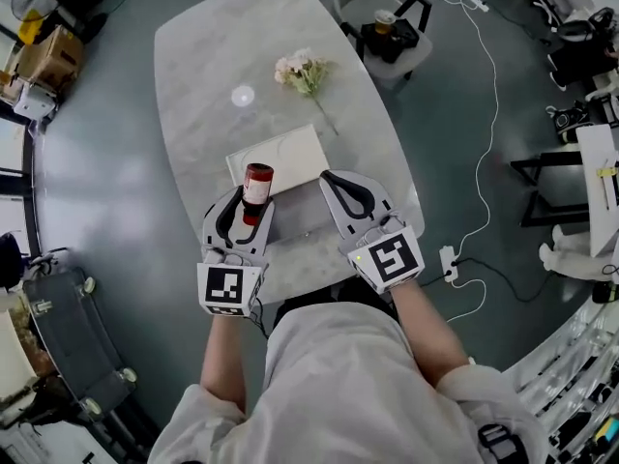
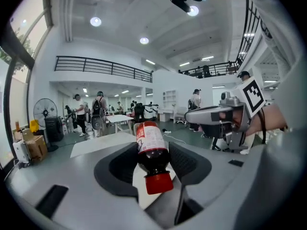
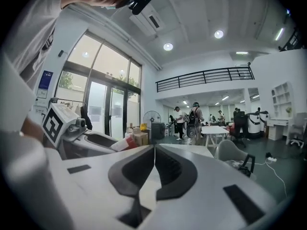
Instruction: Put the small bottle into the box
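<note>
- While the left gripper point(image 1: 252, 204) is clamped on the bottle point(image 1: 256, 189), the right gripper point(image 1: 332, 178) holds nothing and its jaws are pressed together.
- Seen from the left gripper view, the bottle point(image 2: 151, 152) sits between the two jaws of the left gripper point(image 2: 152, 150), gripped at its body. Its red cap points back toward the camera and its base points away.
- Its liquid is dark, and its label is red and white.
- From the head view, the bottle is in the air over the near left corner of the box point(image 1: 285, 155); whether they touch cannot be told.
- That box is white and lies flat on the table point(image 1: 203, 75), just ahead of both grippers.
- Both grippers are side by side near the table's near edge, left beside right, apart from each other.
- From the right gripper view, the right gripper point(image 3: 154, 152) shows no gap between its pads, and the left gripper point(image 3: 84, 133) appears at the left.
- Count: one bottle, one box, two grippers.
- One bunch of flowers point(image 1: 303, 71) lies on the table beyond the box, well apart from the bottle.
</note>
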`<state>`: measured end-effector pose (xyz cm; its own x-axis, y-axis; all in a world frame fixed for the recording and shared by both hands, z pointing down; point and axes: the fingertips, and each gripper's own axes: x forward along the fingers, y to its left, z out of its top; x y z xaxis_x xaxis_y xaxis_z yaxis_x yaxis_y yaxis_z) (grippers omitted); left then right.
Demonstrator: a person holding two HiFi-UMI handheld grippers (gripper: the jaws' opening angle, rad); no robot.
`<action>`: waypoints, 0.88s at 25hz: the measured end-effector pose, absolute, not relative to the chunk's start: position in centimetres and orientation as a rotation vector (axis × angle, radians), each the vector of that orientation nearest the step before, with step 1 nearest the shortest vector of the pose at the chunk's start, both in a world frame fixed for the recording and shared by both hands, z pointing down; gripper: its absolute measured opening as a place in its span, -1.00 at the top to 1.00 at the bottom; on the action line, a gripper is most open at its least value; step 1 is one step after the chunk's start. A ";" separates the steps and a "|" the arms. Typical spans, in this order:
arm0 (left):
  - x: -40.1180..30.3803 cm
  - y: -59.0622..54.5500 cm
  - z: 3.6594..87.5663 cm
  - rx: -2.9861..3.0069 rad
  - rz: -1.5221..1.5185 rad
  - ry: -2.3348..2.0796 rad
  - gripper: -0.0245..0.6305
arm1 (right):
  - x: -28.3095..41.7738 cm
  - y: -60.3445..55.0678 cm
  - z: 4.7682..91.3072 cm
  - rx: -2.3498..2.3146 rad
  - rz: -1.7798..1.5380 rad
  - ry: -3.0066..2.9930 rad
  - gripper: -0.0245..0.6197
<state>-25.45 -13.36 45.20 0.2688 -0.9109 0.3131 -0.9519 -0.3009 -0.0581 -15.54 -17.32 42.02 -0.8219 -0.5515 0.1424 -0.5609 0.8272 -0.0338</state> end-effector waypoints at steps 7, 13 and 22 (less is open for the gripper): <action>-24.6 -14.2 50.9 2.387 0.588 -1.652 0.25 | -14.1 -18.1 46.5 0.923 0.261 -2.823 0.84; -23.8 -13.6 55.4 2.412 0.726 -1.511 0.25 | -14.2 -18.1 49.6 0.947 0.326 -2.780 0.84; -23.2 -12.6 61.9 2.471 0.983 -1.284 0.25 | -14.8 -17.1 54.2 0.949 0.416 -2.706 0.84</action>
<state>-23.18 -12.57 61.87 0.4052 -0.6590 0.6337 -0.7837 -0.6073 -0.1305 -14.80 -17.06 54.15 -0.7590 -0.5678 0.3186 -0.6374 0.7480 -0.1851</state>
